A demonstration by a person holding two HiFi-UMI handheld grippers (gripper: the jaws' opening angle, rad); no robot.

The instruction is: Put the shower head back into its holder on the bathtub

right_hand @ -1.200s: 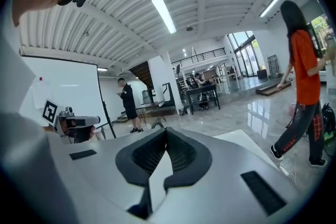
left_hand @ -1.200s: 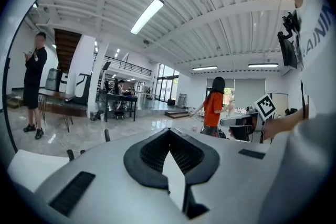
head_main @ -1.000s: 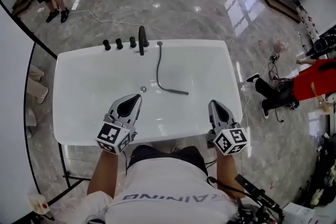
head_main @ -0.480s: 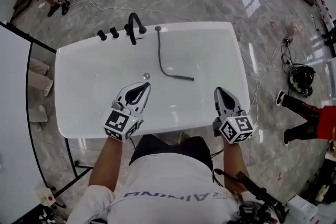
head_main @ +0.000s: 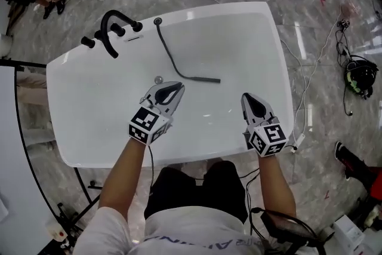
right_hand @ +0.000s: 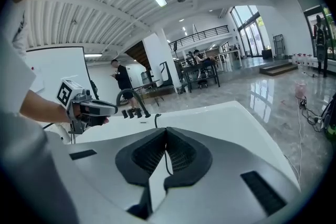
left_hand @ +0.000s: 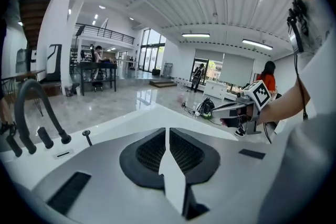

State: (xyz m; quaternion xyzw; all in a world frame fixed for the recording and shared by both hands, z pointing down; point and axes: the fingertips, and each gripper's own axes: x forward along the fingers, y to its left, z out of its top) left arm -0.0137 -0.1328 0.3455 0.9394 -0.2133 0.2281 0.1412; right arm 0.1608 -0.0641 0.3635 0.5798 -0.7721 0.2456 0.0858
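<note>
Your white bathtub (head_main: 270, 45) holds the black shower head (head_main: 204, 78), which lies flat on the tub floor near the middle. Its dark hose (head_main: 169, 52) curves up from it to a fitting on the far rim, beside the arched black faucet (head_main: 108, 23) and three knobs (head_main: 117, 30). The round drain (head_main: 158, 79) sits just left of the hose's bend. Your left gripper (head_main: 178, 86) hovers over the tub near the drain, jaws pressed together on nothing. Your right gripper (head_main: 246, 97) hangs to the shower head's right, clenched and empty too. Each marker cube (head_main: 146, 124) carries only square patterns, and the print on your shirt (head_main: 197, 234) is cut off, unreadable.
</note>
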